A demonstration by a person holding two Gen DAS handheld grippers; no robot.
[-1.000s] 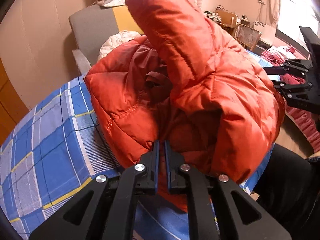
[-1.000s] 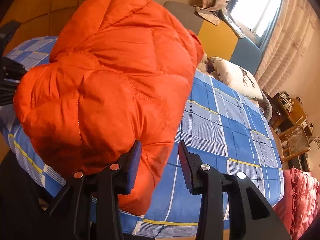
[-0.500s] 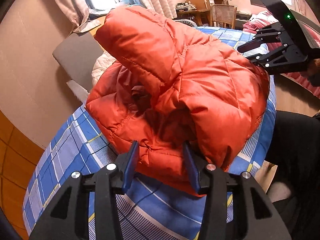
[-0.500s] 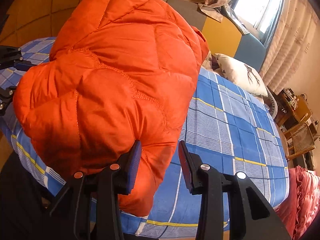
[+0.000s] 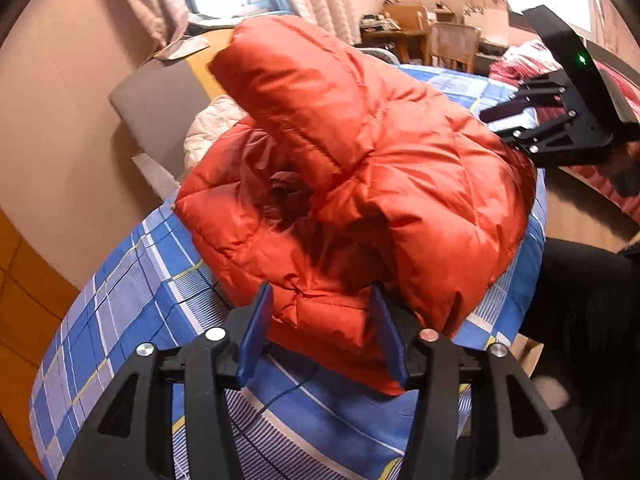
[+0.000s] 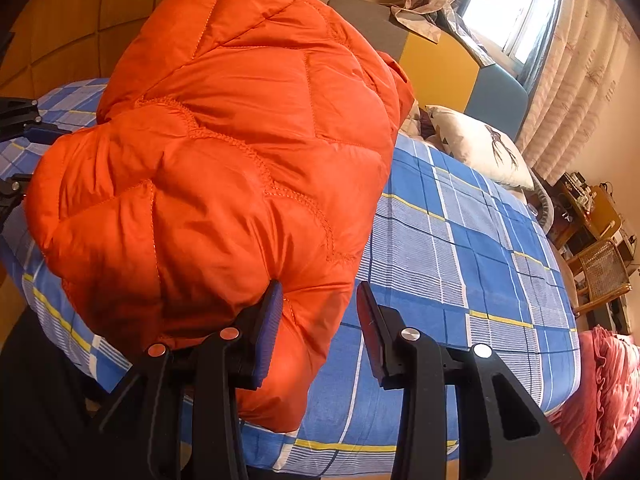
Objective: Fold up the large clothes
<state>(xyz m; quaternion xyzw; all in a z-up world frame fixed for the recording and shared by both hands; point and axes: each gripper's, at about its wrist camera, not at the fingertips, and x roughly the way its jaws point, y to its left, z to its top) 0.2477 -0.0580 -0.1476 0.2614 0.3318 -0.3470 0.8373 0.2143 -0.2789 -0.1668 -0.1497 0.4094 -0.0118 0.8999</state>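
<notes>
Orange puffer jacket [image 5: 360, 184] sits bundled in a puffy heap at the near edge of the blue plaid bed [image 6: 460, 240], folds mostly done by my reckoning. My left gripper [image 5: 320, 332] is opening, hem between its jaws unpinched; my right gripper [image 6: 318, 332] stands spread, clamping nothing. Flattening remains.

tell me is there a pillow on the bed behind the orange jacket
Yes, a white pillow lies on the blue plaid bed beyond the orange jacket.
</notes>
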